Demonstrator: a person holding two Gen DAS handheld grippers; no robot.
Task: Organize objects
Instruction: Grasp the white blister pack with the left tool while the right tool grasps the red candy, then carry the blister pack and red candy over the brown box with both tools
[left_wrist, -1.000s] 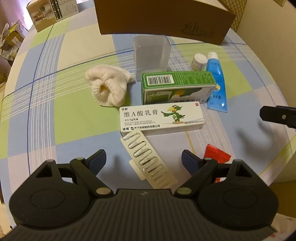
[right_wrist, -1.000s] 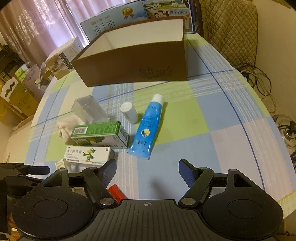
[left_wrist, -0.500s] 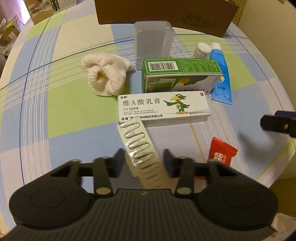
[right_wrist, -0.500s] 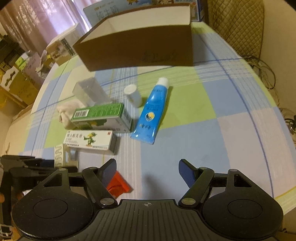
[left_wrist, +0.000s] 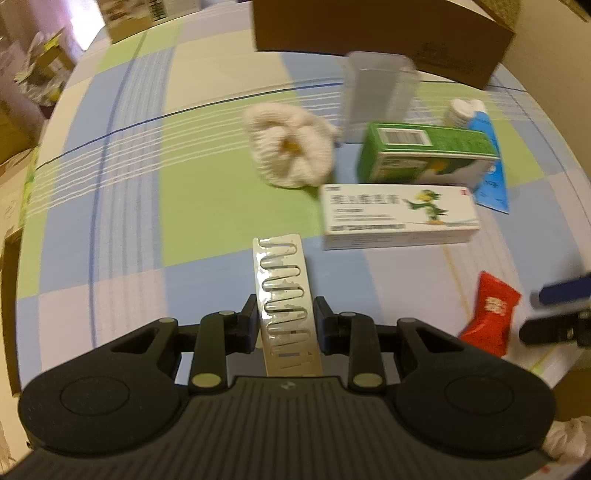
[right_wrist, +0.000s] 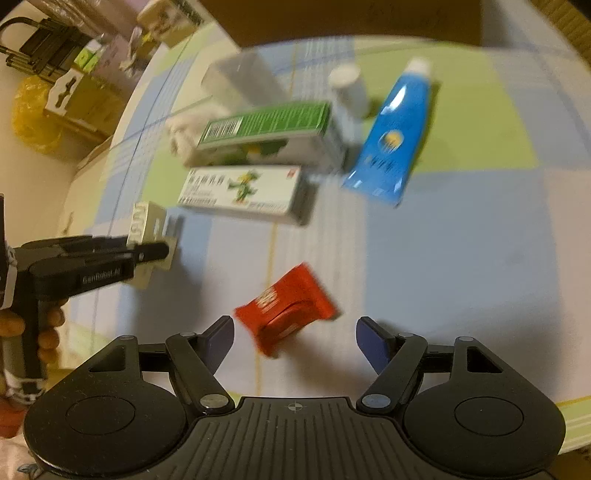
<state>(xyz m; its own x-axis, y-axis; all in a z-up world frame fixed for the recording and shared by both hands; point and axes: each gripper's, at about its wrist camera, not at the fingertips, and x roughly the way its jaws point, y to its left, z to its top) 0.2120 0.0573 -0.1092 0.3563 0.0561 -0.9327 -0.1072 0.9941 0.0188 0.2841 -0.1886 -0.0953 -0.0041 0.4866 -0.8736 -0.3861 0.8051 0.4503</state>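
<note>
Left gripper (left_wrist: 284, 321): the jaws have just been closing and now clamp a silver blister strip (left_wrist: 284, 295) by its long edges; the strip's near end sits between the pads, and its far end points toward the boxes. In the right wrist view the same gripper (right_wrist: 155, 251) enters from the left, held by a hand (right_wrist: 33, 332), with the strip (right_wrist: 147, 229) tilted up off the cloth.

Right gripper (right_wrist: 295, 339): jaws stand wide apart and hold nothing. A red sachet (right_wrist: 288, 306) lies on the cloth just ahead of the fingertips, nearer the left pad; contact cannot be determined because of blur.

Surface: a round table covered by a checked cloth (left_wrist: 184, 192) in blue, green and pale squares. A brown cardboard box (left_wrist: 369, 33) stands at the far edge. Cartons and a yellow bag (right_wrist: 33, 122) stand on the floor beyond the table.

Item count on the cloth:
- one white medicine box (left_wrist: 399, 218) with a green bird print
- one green medicine box (left_wrist: 424, 155), just behind the white one
- one blue tube (right_wrist: 395, 140), beside the green box
- one small white-capped bottle (right_wrist: 347, 88), next to the tube
- one clear plastic container (left_wrist: 376, 92)
- one white knitted cloth bundle (left_wrist: 291, 147)
- one red sachet
- one blister strip, in the left gripper
</note>
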